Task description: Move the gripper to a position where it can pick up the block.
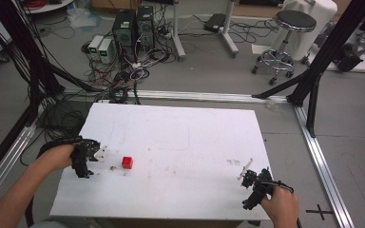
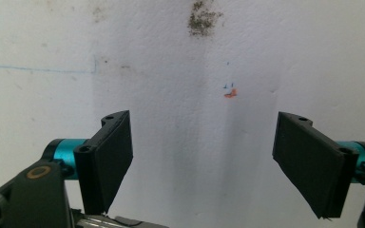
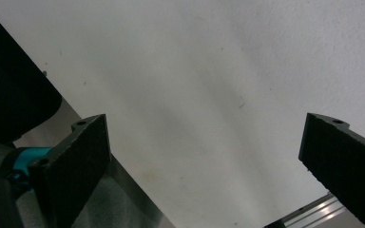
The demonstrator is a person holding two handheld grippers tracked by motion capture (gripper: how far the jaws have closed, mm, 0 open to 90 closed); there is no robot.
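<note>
1. While both hands rest at its near corners, the desk (image 1: 180, 137) lies as a wide white board, scuffed and lightly stained, with a faint blue pen line drawn across it.
2. Beyond the desk, on the grey floor, stand two dark computer towers (image 1: 134, 26) among tangled cables, and a black-topped stool (image 1: 285, 40) on a chrome wheeled base sits off to the far right.
3. At the desk's left edge, the left claw (image 1: 95, 153) is held over the board by the person's left hand; in the left gripper view (image 2: 202, 161) its two black jaws stand wide apart with nothing between them, over bare white surface marked by a dark smudge and a small orange fleck.
4. At the near right corner, the right claw (image 1: 248, 176) is held by the right hand; in the right gripper view (image 3: 204, 166) its jaws are likewise spread wide and empty, above the white board near its edge.
5. Just beside the left claw, toward the desk's middle and apart from its jaws, sits the red block (image 1: 127, 163): a small, bright red cube with flat faces and crisp edges, resting square on the desk, well apart from the right claw.
</note>
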